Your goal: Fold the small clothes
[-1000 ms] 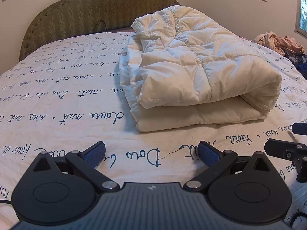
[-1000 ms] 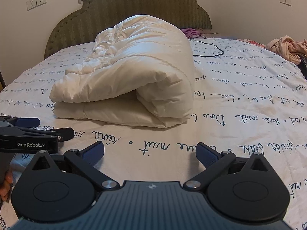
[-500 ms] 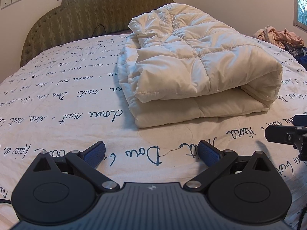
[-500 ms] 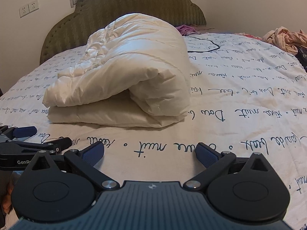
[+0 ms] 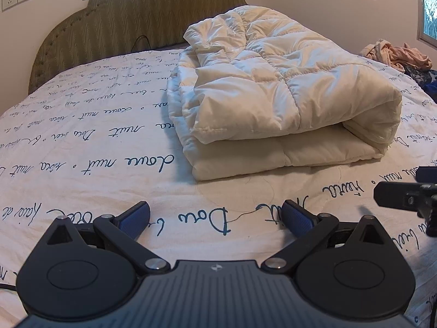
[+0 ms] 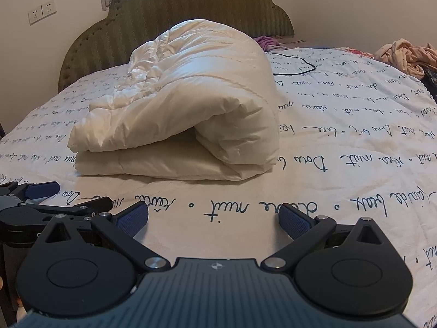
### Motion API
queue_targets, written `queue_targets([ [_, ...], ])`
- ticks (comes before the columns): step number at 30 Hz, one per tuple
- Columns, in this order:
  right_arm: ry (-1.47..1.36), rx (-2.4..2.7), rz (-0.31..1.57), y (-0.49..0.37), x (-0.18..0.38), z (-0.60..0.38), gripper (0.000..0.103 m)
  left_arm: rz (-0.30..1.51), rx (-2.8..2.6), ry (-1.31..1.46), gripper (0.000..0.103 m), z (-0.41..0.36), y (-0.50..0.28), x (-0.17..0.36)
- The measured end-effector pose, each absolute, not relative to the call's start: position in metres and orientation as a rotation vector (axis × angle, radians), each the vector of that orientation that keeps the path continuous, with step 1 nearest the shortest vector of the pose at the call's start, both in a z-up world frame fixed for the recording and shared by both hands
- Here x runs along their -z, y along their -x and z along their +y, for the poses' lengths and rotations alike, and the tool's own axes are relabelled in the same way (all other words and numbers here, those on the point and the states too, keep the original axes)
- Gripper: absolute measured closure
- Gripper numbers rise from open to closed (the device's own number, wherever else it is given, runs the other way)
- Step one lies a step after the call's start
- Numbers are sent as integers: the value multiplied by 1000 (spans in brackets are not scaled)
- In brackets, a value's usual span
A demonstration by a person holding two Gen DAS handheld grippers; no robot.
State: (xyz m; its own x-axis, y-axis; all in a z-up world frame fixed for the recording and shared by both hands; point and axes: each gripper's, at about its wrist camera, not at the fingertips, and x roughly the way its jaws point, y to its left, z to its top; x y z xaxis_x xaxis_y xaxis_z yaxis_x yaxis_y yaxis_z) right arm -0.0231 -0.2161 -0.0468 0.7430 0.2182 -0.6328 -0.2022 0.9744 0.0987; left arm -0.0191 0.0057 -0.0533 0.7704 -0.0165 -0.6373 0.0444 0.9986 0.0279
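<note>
- Your left gripper and right gripper hover spread wide, empty.
- The quilt is puffy; a shallow pinch risks the fold springing apart.

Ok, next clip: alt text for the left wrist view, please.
A cream quilted jacket, folded over on itself, lies on a bed sheet printed with dark handwriting, in front of an olive headboard. The left claw sits open and empty in the foreground, with the right claw at the right edge.
</note>
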Motion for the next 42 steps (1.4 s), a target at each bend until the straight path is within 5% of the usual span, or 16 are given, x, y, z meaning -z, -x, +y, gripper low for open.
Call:
queue_targets([
  [42, 67, -200, 683, 11, 74, -206, 0, 689, 21, -66, 0, 3, 18, 55],
])
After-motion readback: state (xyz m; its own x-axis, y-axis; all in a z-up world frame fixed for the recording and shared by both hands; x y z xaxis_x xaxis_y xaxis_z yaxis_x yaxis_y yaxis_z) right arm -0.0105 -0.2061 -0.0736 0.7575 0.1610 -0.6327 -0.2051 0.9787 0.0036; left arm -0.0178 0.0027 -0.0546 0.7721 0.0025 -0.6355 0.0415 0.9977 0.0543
